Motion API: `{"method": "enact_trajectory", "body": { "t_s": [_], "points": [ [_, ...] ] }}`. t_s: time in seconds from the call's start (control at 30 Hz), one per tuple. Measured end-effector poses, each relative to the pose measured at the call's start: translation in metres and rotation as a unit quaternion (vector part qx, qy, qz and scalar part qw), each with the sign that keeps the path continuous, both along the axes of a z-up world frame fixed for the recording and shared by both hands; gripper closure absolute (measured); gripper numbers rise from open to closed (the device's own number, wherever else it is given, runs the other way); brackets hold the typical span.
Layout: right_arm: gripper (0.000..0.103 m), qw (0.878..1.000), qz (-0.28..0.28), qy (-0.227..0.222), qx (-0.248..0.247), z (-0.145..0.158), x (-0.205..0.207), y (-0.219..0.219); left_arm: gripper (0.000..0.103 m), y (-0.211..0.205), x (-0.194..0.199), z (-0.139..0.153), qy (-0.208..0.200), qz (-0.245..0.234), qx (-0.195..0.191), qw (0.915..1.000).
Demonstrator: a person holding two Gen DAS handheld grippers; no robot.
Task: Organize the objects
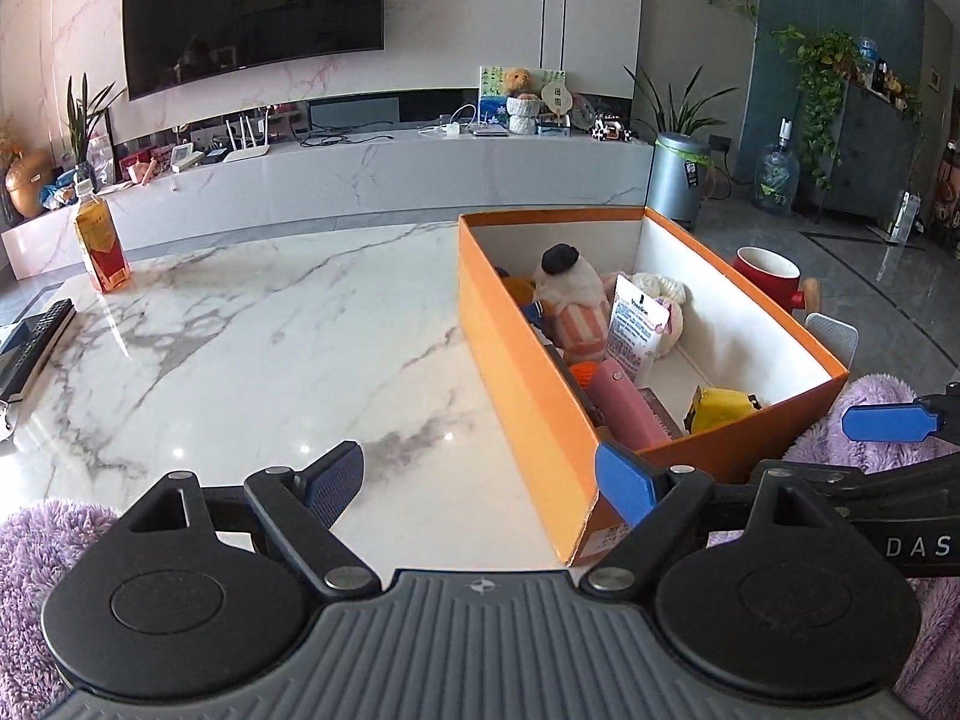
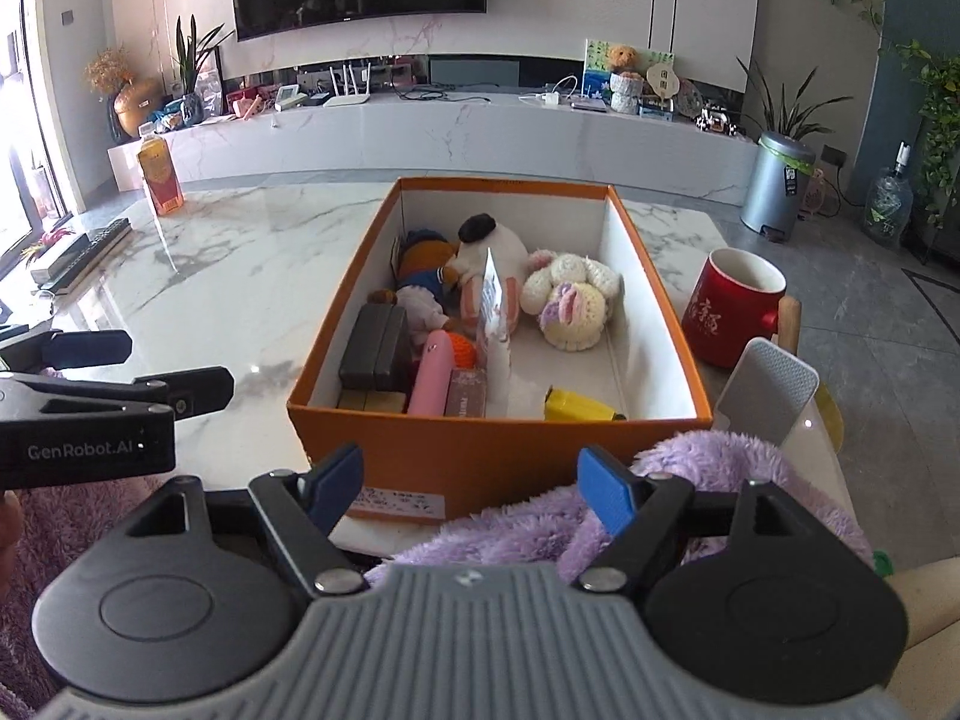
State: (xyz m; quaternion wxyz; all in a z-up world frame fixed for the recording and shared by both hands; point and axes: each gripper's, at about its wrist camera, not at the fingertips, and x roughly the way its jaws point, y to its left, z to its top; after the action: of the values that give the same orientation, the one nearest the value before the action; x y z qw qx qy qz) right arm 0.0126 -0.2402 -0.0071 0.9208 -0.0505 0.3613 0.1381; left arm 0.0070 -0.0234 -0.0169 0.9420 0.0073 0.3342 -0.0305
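Both tongs are spread wide and holding nothing. The right tongs (image 2: 471, 489) hover low at the near end of the orange box (image 2: 498, 450), pointing straight down its length, so the box's long axis runs directly away from them. The left tongs (image 1: 480, 483) sit over bare marble surface (image 1: 240, 330), with the box off to their right and angled away. The right hand looks the nearer for a reach inside.

Inside the box, near end first: a yellow item (image 2: 579, 407) in the near right corner, a pink tube (image 2: 432, 375) lying lengthwise, dark blocks (image 2: 375, 348) to its left. Farther in, the crocheted bunny (image 2: 570, 303) and other plush toys (image 2: 480, 258) are crowded at the far end.

Outside, a red mug (image 2: 735, 309) stands just beside the box's right wall. A tea bottle (image 2: 159, 177) stands well apart at the far left. Those two, I'd judge, are the candidates left to tidy.
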Motion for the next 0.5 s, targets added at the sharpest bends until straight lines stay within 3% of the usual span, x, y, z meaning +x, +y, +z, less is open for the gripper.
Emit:
{"method": "enact_trajectory", "body": {
  "t_s": [0.5],
  "points": [
    [0.023,1.0,0.001,0.017,-0.016,-0.0086,0.0034,0.01,0.003,0.0052,-0.0022,-0.0035,0.006,-0.007,0.008,0.9999]
  ]
}}
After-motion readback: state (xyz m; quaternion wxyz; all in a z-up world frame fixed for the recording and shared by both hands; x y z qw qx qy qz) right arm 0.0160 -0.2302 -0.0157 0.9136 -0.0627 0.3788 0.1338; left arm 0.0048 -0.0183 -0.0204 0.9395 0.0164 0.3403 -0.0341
